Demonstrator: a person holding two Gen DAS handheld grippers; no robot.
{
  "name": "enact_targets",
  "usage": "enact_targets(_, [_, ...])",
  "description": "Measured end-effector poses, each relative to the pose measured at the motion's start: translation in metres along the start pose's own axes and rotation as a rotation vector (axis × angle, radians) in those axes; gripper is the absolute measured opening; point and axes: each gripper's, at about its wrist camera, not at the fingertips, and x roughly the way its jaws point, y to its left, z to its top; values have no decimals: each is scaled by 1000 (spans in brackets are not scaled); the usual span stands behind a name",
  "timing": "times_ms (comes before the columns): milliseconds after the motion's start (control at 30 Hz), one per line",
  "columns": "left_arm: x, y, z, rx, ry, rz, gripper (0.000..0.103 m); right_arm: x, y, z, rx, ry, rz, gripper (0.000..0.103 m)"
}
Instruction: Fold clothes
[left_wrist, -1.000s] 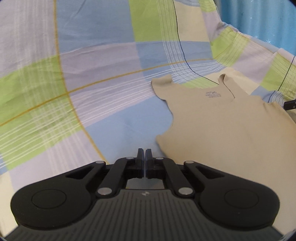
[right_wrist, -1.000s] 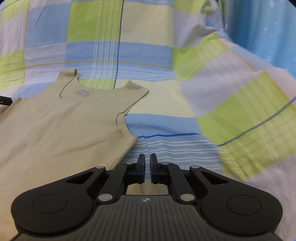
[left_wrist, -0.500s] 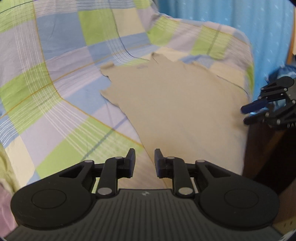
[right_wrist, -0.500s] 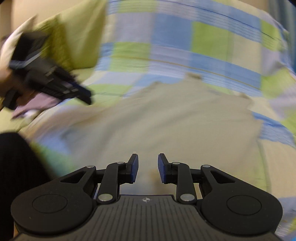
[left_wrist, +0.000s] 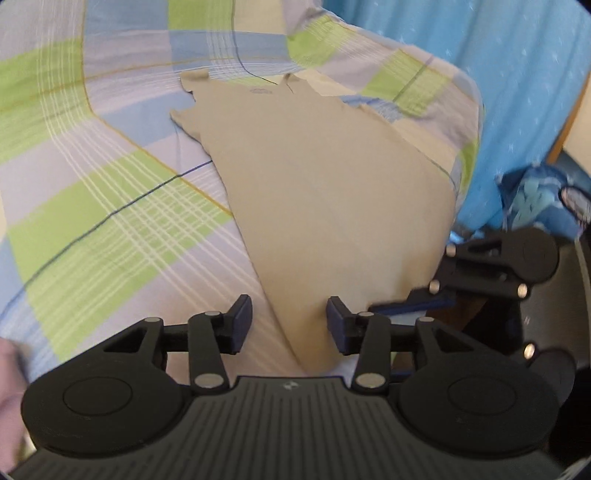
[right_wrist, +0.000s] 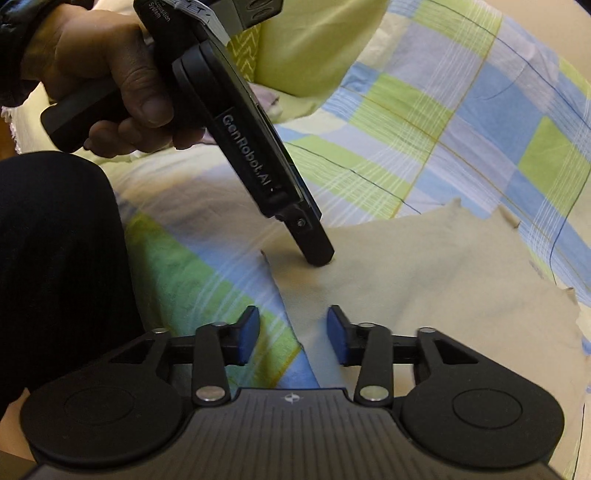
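A beige tank top (left_wrist: 325, 192) lies flat on a plaid bedsheet (left_wrist: 110, 229), straps at the far end. My left gripper (left_wrist: 290, 325) is open, its fingers either side of the near left hem corner. In the right wrist view the top (right_wrist: 424, 288) spreads to the right, and my right gripper (right_wrist: 293, 332) is open over its hem edge. The left gripper (right_wrist: 317, 254), held by a hand (right_wrist: 110, 74), points down with its tips on the cloth near the hem corner. The right gripper (left_wrist: 410, 306) shows blurred at the top's near right side.
A blue curtain (left_wrist: 535, 74) hangs past the bed's right edge, with a blue patterned bundle (left_wrist: 532, 199) below it. A yellow-green pillow (right_wrist: 314, 44) lies at the far left of the bed. The person's dark-clothed leg (right_wrist: 55, 266) is at the left.
Both grippers were shut near the armholes a second ago. They have since pulled back to the hem end and opened wide, closing in on the hem from either side.
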Motion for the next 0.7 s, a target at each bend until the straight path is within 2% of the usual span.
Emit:
enact_targets(33, [-1,1,1,-11,-8,9,14,-1,-2,0,15,-3,-4,5])
enact_targets(67, [-2,3,2,-32,-4,15,0,-3,-5,0,28,-2,-11,1])
enact_targets(167, [-15,-1,1,7,5,64,0,-11,-9,1,49,-8,-15,0])
enact_targets(300, [-36,-2,-5,41,-11,91,0,-12,0,6,-7,-4,-48,2])
enact_targets(367, [-42,1,-9,60,-11,122,0,-9,8,10,-56,-6,-55,10])
enact_targets(433, [-43,5,-12,60,-1,139,0,-2,18,13,-124,-4,-58,27])
enact_targets(500, [-42,7,-16,74,10,157,0,8,30,17,-213,3,-77,33])
enact_targets(567, [-41,4,-19,117,15,168,3,17,41,20,-292,4,-97,34])
enact_targets(700, [-42,-7,-25,243,-4,203,19,25,35,28,-306,1,-131,30])
